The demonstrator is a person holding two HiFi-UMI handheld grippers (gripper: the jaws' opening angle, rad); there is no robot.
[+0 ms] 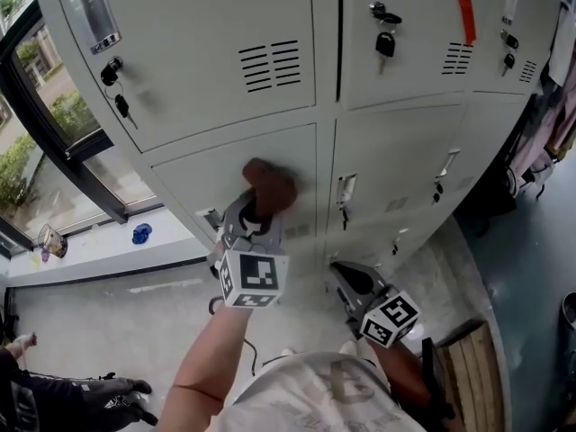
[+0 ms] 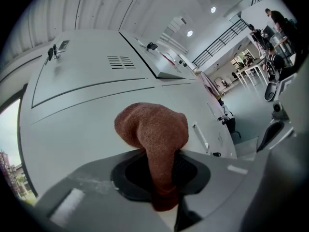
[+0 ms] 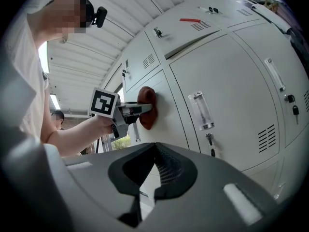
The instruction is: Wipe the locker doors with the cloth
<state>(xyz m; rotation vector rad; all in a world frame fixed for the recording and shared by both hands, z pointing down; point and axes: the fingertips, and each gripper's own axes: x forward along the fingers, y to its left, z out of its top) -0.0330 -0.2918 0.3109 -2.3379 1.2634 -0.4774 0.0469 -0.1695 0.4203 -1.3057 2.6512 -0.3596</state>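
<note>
My left tool [image 1: 256, 212] is clamped on the bunched rust-brown knitted cloth [image 1: 270, 185], pressed against the pale grey metal locker door [image 1: 202, 174], so I should use firm, overlapping strokes, while my right tool [image 1: 346, 279] hangs closed and empty.

Grey left gripper [image 1: 256, 212] and right gripper [image 1: 346, 275] bear black-and-white marker cubes; the person wears a pale shirt [image 1: 310, 394]
</note>
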